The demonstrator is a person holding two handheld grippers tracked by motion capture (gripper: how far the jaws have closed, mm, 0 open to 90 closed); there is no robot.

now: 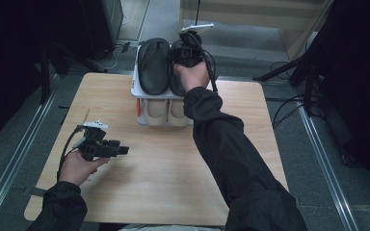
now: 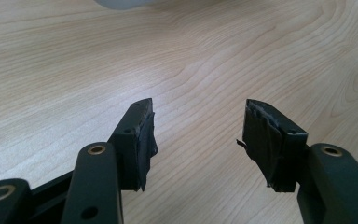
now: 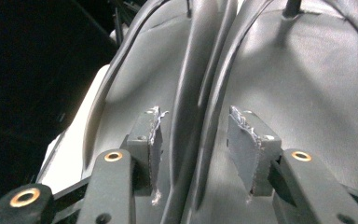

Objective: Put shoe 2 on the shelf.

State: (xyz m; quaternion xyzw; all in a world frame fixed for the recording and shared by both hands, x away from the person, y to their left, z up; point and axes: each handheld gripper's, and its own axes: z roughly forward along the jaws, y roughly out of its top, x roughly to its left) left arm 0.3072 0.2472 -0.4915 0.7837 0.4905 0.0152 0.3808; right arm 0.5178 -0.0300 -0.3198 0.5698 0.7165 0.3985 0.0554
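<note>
Two black slippers lie side by side, soles up, on the top tier of a small white rack (image 1: 136,89) at the table's far edge. The left black slipper (image 1: 153,65) is in full sight; the right black slipper (image 1: 175,77) is partly hidden by my right hand. My right gripper (image 1: 189,48) reaches over it. In the right gripper view, my right gripper (image 3: 193,112) stands open astride the adjoining rims of the left slipper (image 3: 135,79) and right slipper (image 3: 307,84). My left gripper (image 1: 123,150) rests open above bare wood, as the left gripper view (image 2: 198,105) confirms.
Two pale slippers (image 1: 166,111) sit on the rack's lower tier. The wooden table (image 1: 173,183) spreads out in front of the rack. Cables and dark stands (image 1: 294,67) crowd the floor at the right, and metal rails (image 1: 14,159) run along both sides.
</note>
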